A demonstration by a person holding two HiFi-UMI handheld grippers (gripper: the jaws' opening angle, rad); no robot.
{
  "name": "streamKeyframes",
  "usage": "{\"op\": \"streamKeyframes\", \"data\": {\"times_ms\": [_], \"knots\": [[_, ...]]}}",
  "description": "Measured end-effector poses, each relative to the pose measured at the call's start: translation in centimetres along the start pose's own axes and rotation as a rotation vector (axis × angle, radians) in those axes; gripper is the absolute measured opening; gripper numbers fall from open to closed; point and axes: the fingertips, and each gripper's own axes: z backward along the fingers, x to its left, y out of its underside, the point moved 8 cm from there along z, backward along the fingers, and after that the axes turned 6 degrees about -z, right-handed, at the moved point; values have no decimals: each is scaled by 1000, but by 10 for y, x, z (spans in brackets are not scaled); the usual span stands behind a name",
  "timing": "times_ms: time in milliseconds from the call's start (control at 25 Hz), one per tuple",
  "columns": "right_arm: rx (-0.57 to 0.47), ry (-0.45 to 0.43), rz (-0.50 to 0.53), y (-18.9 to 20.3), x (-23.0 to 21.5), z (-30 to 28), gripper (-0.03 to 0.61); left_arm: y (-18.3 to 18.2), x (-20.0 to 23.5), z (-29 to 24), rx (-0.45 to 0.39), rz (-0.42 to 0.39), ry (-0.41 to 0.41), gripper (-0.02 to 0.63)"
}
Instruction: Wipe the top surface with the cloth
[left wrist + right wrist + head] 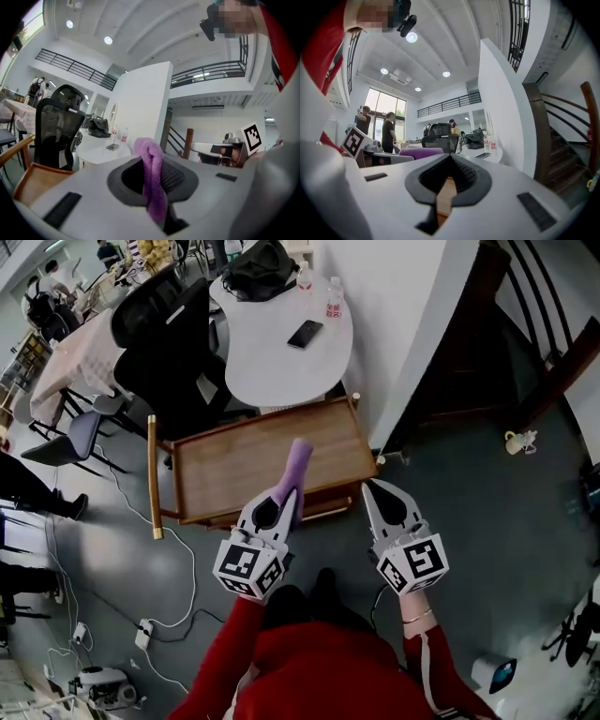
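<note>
A wooden trolley with a flat, rimmed top surface stands in front of me. My left gripper hangs over its near edge, shut on a purple cloth that sticks out forward over the top. In the left gripper view the cloth lies folded between the jaws, and the trolley's wood shows at the lower left. My right gripper hovers just off the trolley's near right corner with its jaws together and nothing in them. A strip of wood shows past its jaws.
Behind the trolley stands a white round table with a phone, bottles and a black bag. A black office chair is at the left. Cables trail on the floor. A white pillar and dark stairs are on the right.
</note>
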Motion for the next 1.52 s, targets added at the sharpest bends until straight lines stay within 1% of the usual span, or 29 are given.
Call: {"op": "streamKeyframes", "data": {"times_ms": [160, 360, 440, 560, 680, 800, 920, 1040, 1240, 1320, 1360, 1440, 1520], "knots": [[-15, -24, 3, -4, -11, -29, 11, 3, 11, -23, 24, -3, -5, 52], [-43, 6, 2, -5, -23, -60, 11, 8, 36, -45, 26, 8, -24, 52], [-46, 16, 8, -8, -28, -70, 11, 9, 48, -55, 32, 4, -12, 52], [-29, 56, -7, -8, -40, -84, 11, 14, 66, -79, 48, 2, 35, 52], [-2, 102, -4, -9, -45, -83, 11, 23, 69, -113, 101, 19, 114, 52], [8, 154, -7, -9, -52, -77, 11, 34, 61, -165, 196, 55, 181, 52], [26, 200, -21, -7, -62, -70, 11, 49, 49, -213, 293, 68, 225, 52], [52, 213, -6, -6, -70, -72, 11, 62, 42, -248, 351, 80, 249, 52], [87, 218, -41, -4, -90, -73, 11, 83, 30, -284, 417, 137, 242, 52], [100, 218, -53, -3, -96, -75, 11, 94, 30, -296, 453, 167, 217, 52], [109, 215, -55, -2, -98, -77, 11, 100, 32, -299, 482, 170, 193, 52], [131, 198, -54, -2, -101, -86, 11, 112, 43, -302, 541, 135, 130, 52], [150, 167, -51, -2, -104, -100, 11, 123, 63, -295, 574, 105, 74, 52]]}}
